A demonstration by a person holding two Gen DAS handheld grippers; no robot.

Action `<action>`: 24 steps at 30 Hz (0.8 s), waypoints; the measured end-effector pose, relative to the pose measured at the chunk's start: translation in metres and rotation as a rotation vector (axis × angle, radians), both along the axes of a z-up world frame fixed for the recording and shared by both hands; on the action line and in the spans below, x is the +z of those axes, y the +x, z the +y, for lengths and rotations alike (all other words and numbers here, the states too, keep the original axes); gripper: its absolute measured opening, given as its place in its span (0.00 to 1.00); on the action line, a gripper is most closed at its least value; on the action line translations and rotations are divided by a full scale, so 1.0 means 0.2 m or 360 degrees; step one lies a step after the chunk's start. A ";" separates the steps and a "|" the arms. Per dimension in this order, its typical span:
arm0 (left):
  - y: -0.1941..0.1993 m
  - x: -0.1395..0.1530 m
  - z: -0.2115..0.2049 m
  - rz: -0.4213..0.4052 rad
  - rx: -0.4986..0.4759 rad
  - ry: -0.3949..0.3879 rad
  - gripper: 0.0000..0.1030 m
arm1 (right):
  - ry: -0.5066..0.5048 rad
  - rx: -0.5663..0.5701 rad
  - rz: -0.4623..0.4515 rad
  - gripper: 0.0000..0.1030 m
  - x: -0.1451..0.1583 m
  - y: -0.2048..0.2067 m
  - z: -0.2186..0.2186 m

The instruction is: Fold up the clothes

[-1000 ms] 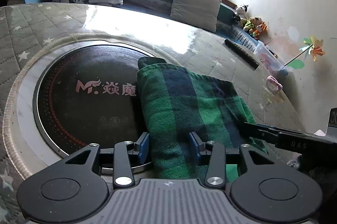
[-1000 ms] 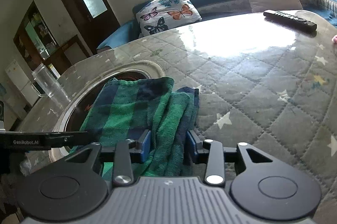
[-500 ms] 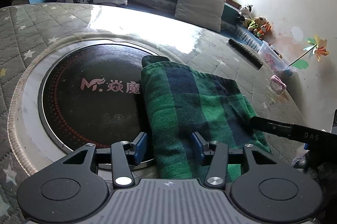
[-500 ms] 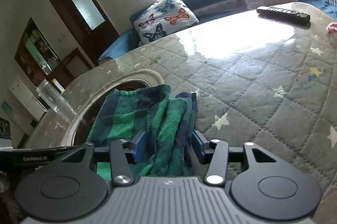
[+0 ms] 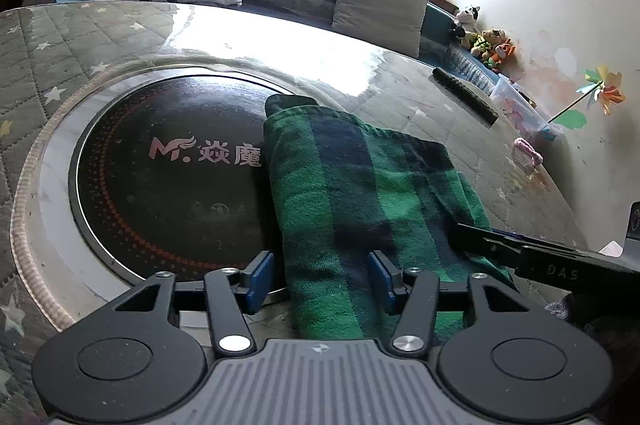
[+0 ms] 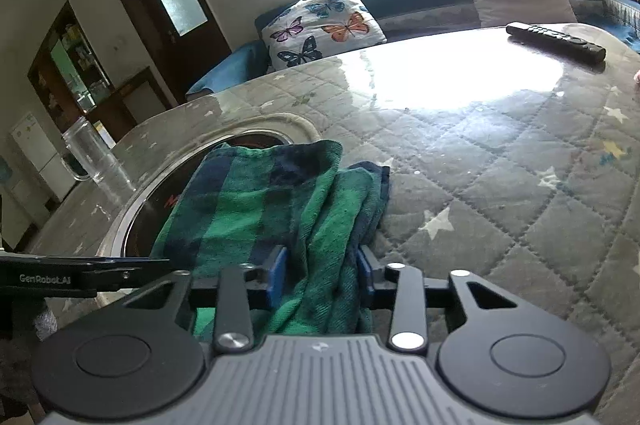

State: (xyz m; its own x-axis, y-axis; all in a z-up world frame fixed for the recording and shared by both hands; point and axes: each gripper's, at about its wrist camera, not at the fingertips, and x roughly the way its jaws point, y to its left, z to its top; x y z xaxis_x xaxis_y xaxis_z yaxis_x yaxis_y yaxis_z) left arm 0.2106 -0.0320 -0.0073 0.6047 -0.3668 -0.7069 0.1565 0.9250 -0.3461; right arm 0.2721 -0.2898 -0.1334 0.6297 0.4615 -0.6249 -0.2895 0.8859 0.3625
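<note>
Now the folded green plaid cloth [image 5: 360, 193] lies on my worktop [image 6: 500, 177], half over the round black hob [image 5: 168, 177]. My left tool [image 5: 320, 277] stands spread around its near edge, blue pads clear. My right tool [image 6: 320, 275] seems clenched on the bunched side folds, though the fabric hides the contact.

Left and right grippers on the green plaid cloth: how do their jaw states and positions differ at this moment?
The left gripper has its blue pads spread wide, with a gap showing beside the green plaid cloth; the right gripper is narrower, its pads pressing bunched folds. The left sits by the black round induction cooktop; the right sits on the side of the grey quilted star-pattern table cover. Both straddle the cloth's near edge.
</note>
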 end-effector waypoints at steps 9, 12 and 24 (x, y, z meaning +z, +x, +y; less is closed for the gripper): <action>-0.03 0.02 -0.03 -0.0021 -0.0050 0.0000 0.36 | -0.0008 -0.0022 -0.0031 0.17 0.03 -0.07 -0.05; -0.03 0.02 -0.05 -0.0027 -0.0070 0.0014 0.38 | 0.0013 -0.0031 -0.0019 0.18 0.02 -0.09 -0.07; -0.03 0.00 -0.06 -0.0016 -0.0053 0.0028 0.40 | 0.0101 -0.0064 0.0005 0.20 -0.02 -0.09 -0.10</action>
